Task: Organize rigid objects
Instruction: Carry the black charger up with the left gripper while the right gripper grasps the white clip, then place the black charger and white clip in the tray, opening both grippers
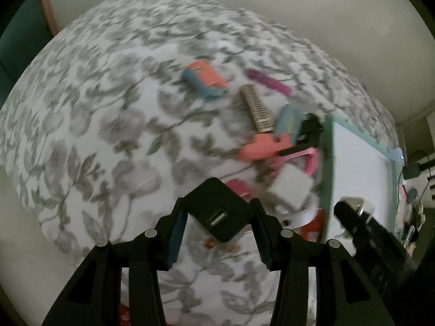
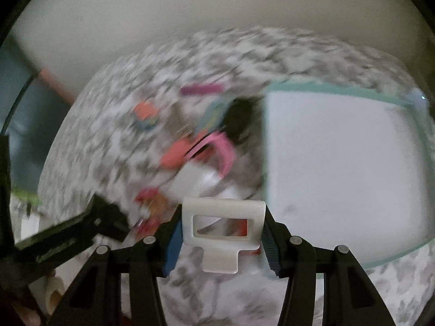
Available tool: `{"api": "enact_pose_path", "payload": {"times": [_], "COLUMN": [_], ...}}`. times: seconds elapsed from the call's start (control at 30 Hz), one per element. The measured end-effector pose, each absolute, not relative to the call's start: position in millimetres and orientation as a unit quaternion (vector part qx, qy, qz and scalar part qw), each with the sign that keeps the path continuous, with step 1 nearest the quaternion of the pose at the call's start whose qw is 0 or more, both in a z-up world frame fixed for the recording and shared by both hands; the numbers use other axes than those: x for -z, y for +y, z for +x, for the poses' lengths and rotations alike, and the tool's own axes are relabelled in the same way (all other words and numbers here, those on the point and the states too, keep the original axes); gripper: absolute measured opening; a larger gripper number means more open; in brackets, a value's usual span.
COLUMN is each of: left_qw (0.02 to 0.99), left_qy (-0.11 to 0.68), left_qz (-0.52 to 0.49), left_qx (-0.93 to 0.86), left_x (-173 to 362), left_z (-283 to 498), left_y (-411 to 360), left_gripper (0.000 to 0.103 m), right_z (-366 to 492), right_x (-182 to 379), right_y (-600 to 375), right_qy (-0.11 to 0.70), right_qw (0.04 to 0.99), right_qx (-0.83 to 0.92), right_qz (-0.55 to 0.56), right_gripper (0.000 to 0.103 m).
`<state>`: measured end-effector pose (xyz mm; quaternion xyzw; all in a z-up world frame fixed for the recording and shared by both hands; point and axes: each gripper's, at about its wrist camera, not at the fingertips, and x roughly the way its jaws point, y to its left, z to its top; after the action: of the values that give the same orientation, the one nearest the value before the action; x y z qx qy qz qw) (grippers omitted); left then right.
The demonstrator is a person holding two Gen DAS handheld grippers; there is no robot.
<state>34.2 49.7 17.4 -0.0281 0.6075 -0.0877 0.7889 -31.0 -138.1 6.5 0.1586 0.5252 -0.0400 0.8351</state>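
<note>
Black charger clamped in left hand-held gripper, white clip clamped in right hand-held gripper

Beyond the jaws we see a bedcover printed with grey leaves on white, spreading to either side and beneath them. Past it, above the jaws, we see a plain pale wall, with a dark teal panel far left.
</note>
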Motion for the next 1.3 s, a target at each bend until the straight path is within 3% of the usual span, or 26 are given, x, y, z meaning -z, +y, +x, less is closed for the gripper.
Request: {"api": "enact_pose_path", "payload": {"times": [0.3, 0.37, 0.7, 1.13, 1.23, 1.3], "left_qw": [0.791, 0.793, 0.792, 0.774, 0.772, 0.777], "left_qy": [0.593, 0.587, 0.563, 0.561, 0.563, 0.559], "left_qz": [0.019, 0.024, 0.061, 0.080, 0.077, 0.080], "left_qx": [0.149, 0.161, 0.228, 0.283, 0.284, 0.280], "left_x": [-38, -43, -49, -11, -7, -9], "left_z": [43, 44, 43, 37, 38, 37], "left_y": [-27, -41, -125, -179, -179, -178], "left_gripper": [0.042, 0.032, 0.032, 0.032, 0.040, 0.064], "right_z": [-33, -34, -47, -65, -66, -67], "right_x": [-3, 2, 24, 46, 46, 44], "right_y": [-222, -238, -295, -336, -336, -336], "right_qy": [0.501, 0.500, 0.499, 0.510, 0.511, 0.510], "right_qw": [0.827, 0.821, 0.790, 0.758, 0.758, 0.758], "right_qx": [0.160, 0.172, 0.235, 0.292, 0.295, 0.297], "right_qz": [0.197, 0.213, 0.268, 0.283, 0.277, 0.277], "right_gripper": [0.054, 0.054, 0.054, 0.054, 0.055, 0.055]}}
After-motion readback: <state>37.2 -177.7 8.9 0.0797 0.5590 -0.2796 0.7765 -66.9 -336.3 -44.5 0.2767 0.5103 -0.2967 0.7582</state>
